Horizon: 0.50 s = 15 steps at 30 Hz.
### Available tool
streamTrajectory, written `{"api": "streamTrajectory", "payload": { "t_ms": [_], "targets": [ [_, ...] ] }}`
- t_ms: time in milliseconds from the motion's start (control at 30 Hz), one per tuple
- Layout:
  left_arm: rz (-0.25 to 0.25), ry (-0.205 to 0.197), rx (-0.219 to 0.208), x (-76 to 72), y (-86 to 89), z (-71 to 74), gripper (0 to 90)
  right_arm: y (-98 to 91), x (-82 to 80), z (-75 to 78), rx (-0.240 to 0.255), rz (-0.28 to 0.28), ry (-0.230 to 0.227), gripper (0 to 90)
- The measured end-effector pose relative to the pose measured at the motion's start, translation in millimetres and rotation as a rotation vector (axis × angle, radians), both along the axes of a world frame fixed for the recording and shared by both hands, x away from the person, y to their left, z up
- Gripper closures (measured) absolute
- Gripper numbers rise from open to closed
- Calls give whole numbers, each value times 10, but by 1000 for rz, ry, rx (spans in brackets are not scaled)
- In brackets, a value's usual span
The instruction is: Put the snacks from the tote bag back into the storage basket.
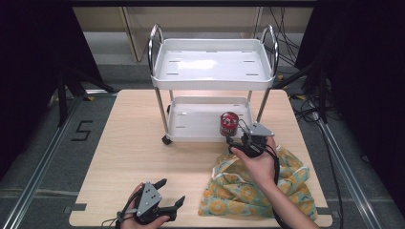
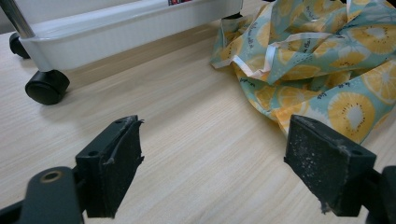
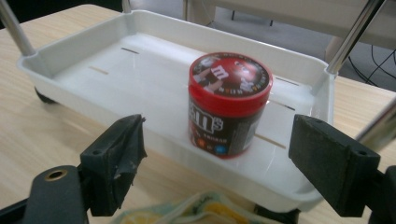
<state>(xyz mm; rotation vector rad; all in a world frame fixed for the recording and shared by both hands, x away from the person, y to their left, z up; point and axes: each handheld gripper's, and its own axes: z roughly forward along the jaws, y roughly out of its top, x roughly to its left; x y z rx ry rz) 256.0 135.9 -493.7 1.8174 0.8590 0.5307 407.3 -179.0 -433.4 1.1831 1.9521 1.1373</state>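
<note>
Standing upright on the cart's lower tray (image 3: pixel 289 184), near its front right corner, the candy jar (image 3: pixel 229 105) faces the right gripper (image 3: pixel 217 163), whose jaws are spread wide and empty. The left gripper (image 2: pixel 212 163) hovers released over the surface (image 2: pixel 187 121), beside the cloth (image 2: pixel 327 60).

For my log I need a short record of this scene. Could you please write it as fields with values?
surface: wooden table
cart: white cart, two trays, standing on the table
can: red candy can, upright in the lower tray
cloth: fruit-print cloth, crumpled beside the cart
right gripper: jaws open, facing the can, not touching it
left gripper: jaws open, holding nothing, low over the table
</note>
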Motion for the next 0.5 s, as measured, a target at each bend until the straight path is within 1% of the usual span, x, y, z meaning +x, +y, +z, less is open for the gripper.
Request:
{"api": "streamTrajectory", "payload": {
  "t_ms": [33,67,100,133,167,200,233,267,300,333,367,400,433,467,500],
  "targets": [
    [1,1,-1,0,-1,0,179,-15,-25,-2,-2,0,11,194],
    [-1,2,-1,2,1,-1,179,-25,-53,-5,11,-1,27,196],
    [-6,2,-3,7,2,-3,179,-60,-47,-18,-15,18,-3,198],
    [-6,3,-2,8,3,-3,179,-85,-65,-21,-18,24,-1,199],
    [-2,2,-11,8,-3,-6,179,-87,-83,-30,-1,25,1,199],
    [-3,2,-10,9,-2,-6,179,-107,-105,-38,-10,28,0,200],
    [-3,2,-10,9,-2,-6,179,-125,-123,-47,-14,32,-19,201],
    [1,-2,-1,8,2,-5,179,-136,-145,-54,-4,41,-13,201],
    [-15,-15,16,20,10,-1,179,-153,-173,-64,-2,49,-15,202],
    [-8,-5,7,13,1,-5,178,-166,-192,-74,4,55,-19,202],
    [1,2,11,4,-4,-4,177,-185,-208,-75,-2,56,-26,203],
    [-5,1,13,7,-5,-4,176,-202,-231,-88,17,67,-29,205],
    [-3,6,12,8,-11,-8,176,-219,-248,-90,18,80,-15,206],
    [-5,1,5,14,-16,-14,176,-253,-267,-108,6,66,-44,209],
    [-17,-10,12,23,-13,-12,176,-272,-291,-113,20,76,-24,210]
  ]
}}
